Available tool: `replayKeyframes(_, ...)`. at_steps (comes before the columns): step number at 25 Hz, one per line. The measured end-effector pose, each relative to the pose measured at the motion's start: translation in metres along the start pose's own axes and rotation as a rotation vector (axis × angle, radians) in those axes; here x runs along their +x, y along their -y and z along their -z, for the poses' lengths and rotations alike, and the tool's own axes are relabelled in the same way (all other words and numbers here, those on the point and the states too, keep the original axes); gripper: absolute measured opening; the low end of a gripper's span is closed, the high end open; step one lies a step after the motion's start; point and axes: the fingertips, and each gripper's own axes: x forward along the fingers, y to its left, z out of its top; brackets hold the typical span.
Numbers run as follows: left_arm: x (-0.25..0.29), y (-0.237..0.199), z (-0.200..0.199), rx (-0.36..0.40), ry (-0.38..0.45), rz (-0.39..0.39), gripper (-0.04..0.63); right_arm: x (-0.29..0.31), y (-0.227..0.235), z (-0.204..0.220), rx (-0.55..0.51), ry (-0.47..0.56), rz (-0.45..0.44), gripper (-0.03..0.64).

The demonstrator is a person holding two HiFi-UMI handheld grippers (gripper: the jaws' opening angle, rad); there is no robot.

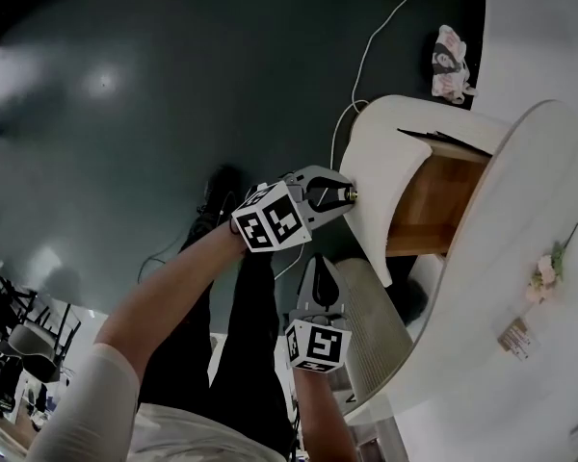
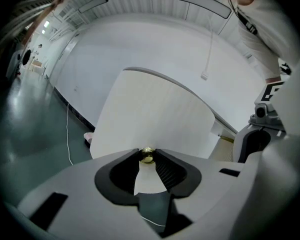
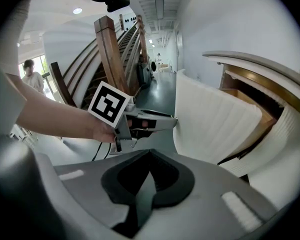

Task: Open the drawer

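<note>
The white curved drawer front [image 1: 390,152] stands pulled out from the white cabinet [image 1: 520,219], showing the wooden drawer side [image 1: 433,205]. My left gripper [image 1: 343,194] is shut on the small brass knob [image 2: 147,155] of that drawer front [image 2: 155,116], with the knob pinched between the jaw tips. My right gripper [image 1: 320,261] hangs just below the left one, beside the ribbed lower front [image 1: 371,325], and touches nothing. In the right gripper view its jaws [image 3: 149,152] are shut and empty, and the left gripper [image 3: 152,124] shows ahead at the drawer front [image 3: 215,124].
A white cable [image 1: 376,37] runs over the dark floor to a pink-and-white cloth [image 1: 451,65] by the wall. A small flower sprig [image 1: 547,269] and a tag [image 1: 515,337] lie on the cabinet top. Chairs [image 1: 19,345] stand at the lower left. A wooden stair [image 3: 110,49] rises behind.
</note>
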Motion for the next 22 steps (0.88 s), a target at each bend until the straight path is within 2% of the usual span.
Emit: replayKeyframes(22,-0.061,-0.009,0.021,-0.036,-0.031,-0.028,0.106,-0.005,-0.042,0.005,-0.032,-0.003,-0.082,0.011)
